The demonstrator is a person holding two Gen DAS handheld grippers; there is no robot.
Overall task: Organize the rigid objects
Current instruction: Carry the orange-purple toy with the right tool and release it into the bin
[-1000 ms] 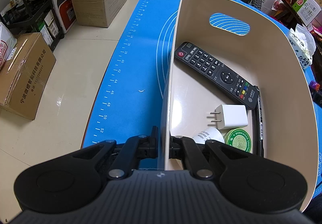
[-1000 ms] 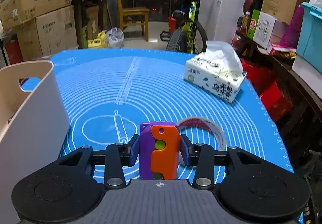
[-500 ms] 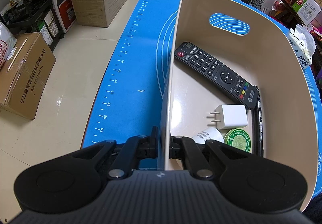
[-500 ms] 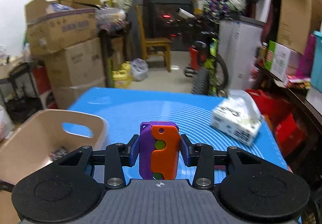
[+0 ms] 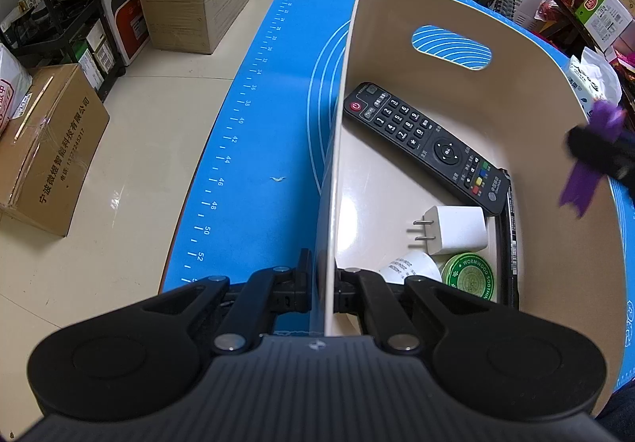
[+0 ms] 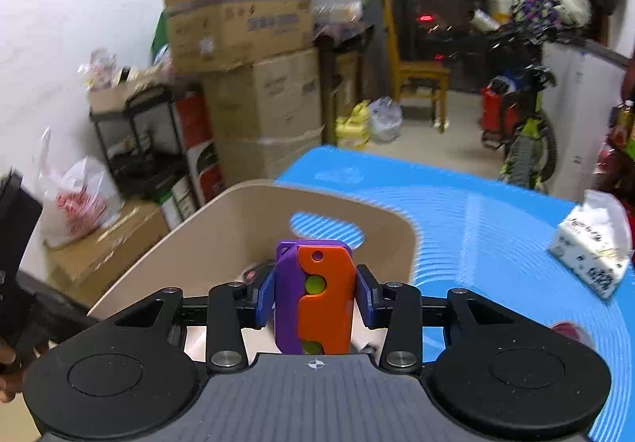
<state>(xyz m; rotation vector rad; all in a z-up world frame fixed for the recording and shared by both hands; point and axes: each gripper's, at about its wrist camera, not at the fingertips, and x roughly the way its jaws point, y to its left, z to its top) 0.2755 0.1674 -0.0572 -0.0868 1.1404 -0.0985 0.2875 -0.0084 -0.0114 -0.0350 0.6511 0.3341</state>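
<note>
Beige tile floor (image 5: 131, 172), stacked cardboard boxes (image 6: 262, 100) against white wall (image 6: 71, 5), black shelf rack (image 5: 59, 5), wooden chair (image 6: 416, 72), bicycle (image 6: 524, 132), ceiling lights on.

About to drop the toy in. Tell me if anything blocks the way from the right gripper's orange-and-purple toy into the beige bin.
Nothing visible blocks it. The right gripper holds the orange-and-purple toy at the beige bin, whose top is open. The remote, white charger and green tin lie low on its floor.
</note>
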